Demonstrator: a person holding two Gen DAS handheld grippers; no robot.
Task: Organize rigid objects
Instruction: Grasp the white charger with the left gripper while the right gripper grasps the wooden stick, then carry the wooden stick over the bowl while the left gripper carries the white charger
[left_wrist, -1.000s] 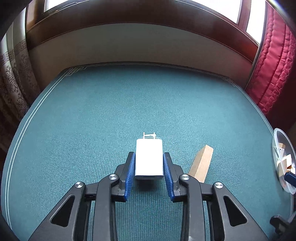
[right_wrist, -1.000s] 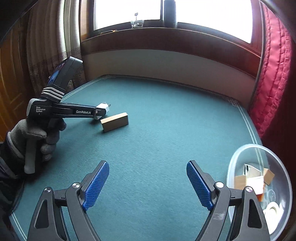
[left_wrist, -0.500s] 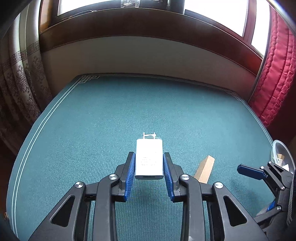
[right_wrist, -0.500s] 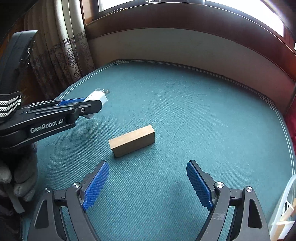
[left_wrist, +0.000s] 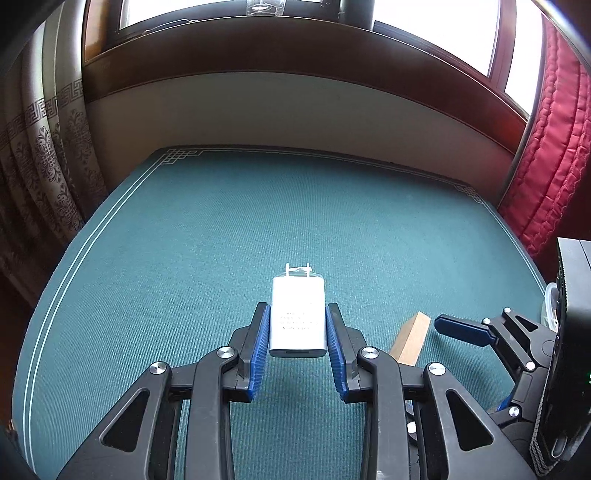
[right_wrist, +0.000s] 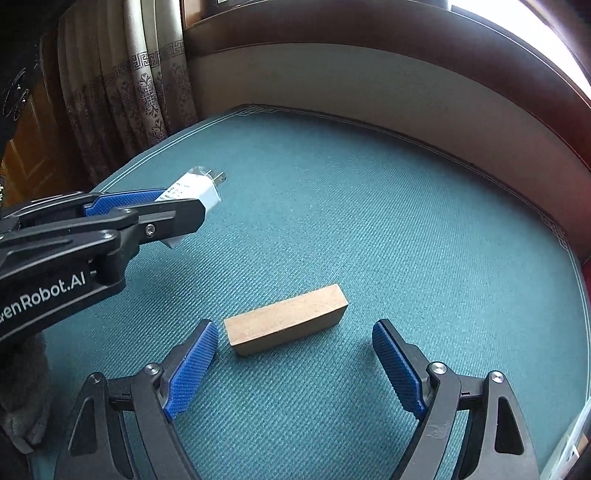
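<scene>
A white rectangular plastic wall charger with two metal prongs (left_wrist: 298, 317) is clamped between the blue ribbed pads of the left gripper (left_wrist: 297, 341), whose jaws are closed tight against its two long sides; the prongs point away from the gripper, and the charger is lifted clear of the teal woven cloth covering the table (left_wrist: 192, 236). From the right wrist view, the same charger (right_wrist: 199, 190) juts out past the black finger of the left gripper (right_wrist: 173, 206), which hides its rear half. A tan rectangular wooden block (right_wrist: 286, 319) lies flat on the table, set slightly askew, just ahead of the right gripper (right_wrist: 291, 352). That gripper's jaws stand wide open and hold nothing; the block sits beyond the pad tips, roughly centred between them and closer to the left pad, with no pad touching it. In the left wrist view only one end of the block (left_wrist: 412, 338) shows, the rest covered by the left gripper's frame. At that view's right edge a sliver of a clear plastic container (left_wrist: 550, 302) peeks from behind the right gripper's black body; its contents cannot be made out. A grey gloved hand (right_wrist: 22, 398) is cut off at the lower left of the right wrist view.
</scene>
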